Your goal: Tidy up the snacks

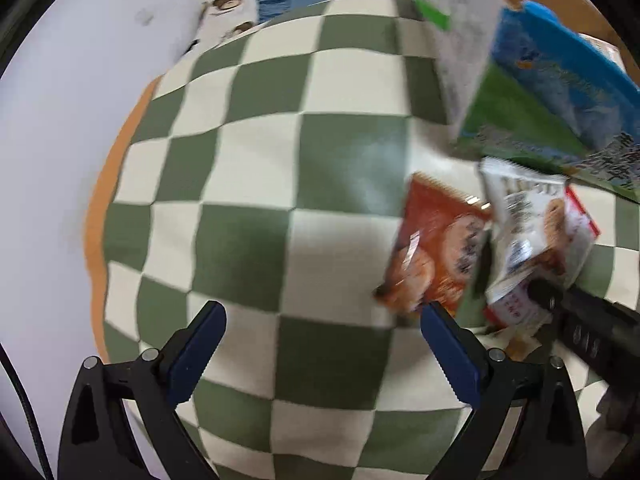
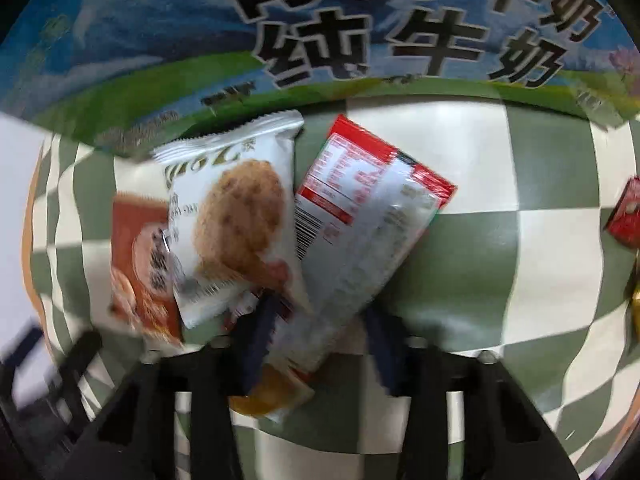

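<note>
Red-and-white snack packet [image 2: 360,216], label side up, blurred.

The cloth [image 1: 280,184] is checked green and cream. One snack packet [image 2: 244,216] is white — another [image 2: 136,264] orange-brown, a third [image 2: 360,208] red-edged. The carton [image 2: 160,40] shows blue sky over green.

"纯牛奶" on milk carton [image 2: 320,40]

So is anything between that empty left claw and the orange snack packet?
Nothing visible. The left gripper, jaws open, hovers over bare checkered cloth; the orange packet lies just ahead to its right, its far edge under the white cookie packet.
</note>
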A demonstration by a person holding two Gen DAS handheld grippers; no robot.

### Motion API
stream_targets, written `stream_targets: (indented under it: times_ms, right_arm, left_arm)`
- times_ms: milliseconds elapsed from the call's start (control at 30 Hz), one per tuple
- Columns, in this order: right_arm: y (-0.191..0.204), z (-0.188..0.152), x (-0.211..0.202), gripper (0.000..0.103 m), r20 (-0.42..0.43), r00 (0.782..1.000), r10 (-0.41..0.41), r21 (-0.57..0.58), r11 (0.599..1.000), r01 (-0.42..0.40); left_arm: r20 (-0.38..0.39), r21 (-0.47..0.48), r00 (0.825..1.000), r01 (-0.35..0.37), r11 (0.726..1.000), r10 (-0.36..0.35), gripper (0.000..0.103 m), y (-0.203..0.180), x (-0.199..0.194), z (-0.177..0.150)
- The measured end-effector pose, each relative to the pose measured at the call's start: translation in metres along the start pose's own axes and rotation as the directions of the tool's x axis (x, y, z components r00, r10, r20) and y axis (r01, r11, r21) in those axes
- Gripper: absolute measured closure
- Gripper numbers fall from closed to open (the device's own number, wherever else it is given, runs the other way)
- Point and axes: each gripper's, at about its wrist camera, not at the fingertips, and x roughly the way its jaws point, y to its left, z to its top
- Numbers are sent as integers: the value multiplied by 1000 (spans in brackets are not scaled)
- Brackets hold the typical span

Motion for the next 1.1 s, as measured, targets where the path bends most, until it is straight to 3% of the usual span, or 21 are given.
stream_targets:
  times_ms: [133, 267, 333, 400, 433, 467, 567, 633, 833, 933, 1100]
  right_arm:
    - [-28, -8, -16, 69, -21, 998, -66, -122, 990, 63]
    - [-78, -14, -34, 68, -51, 999, -4, -94, 996, -1]
    - [-95, -13, -42, 64, -51, 994, 93, -44, 994, -96]
    - [-107, -12, -50, 60, -37, 990, 138, 9, 990, -138]
    - [-108, -12, -55, 60, -14, 987, 163, 26, 986, -162]
    - [-107, -11, -61, 59, 17, 985, 174, 28, 984, -174]
    - [-88, -3, -78, 50, 80, 980, 184, 0, 983, -185]
    - [-74, 6, -79, 43, 86, 983, 162, -40, 986, -159]
    - [-37, 31, -54, 43, 47, 998, 38, -147, 989, -31]
    - [-24, 31, -48, 50, 82, 994, -70, -229, 970, 87]
    - [-47, 12, -67, 52, 76, 994, -73, -242, 966, 89]
  left_arm:
    - [-29, 71, 997, 73, 995, -71, 3, -24, 8, 17]
    - [-86, 154, 991, 117, 981, -105, 3, -50, 32, 33]
    - [-111, 168, 985, 147, 975, -130, 11, -56, 45, 39]
    - [-114, 147, 984, 156, 977, -140, 31, -53, 50, 42]
    - [-108, 129, 982, 169, 977, -156, 35, -49, 49, 43]
    - [-102, 107, 980, 183, 977, -172, 46, -43, 48, 44]
    - [-97, 35, 977, 194, 980, -190, 49, -24, 47, 39]
    - [-113, -43, 973, 199, 979, -203, 49, -7, 51, 29]
    - [-154, -213, 952, 230, 949, -265, 49, 28, 65, 1]
    - [-159, -193, 952, 230, 954, -262, 49, 27, 74, 6]
    - [-139, -177, 952, 247, 953, -273, 49, 21, 65, 2]
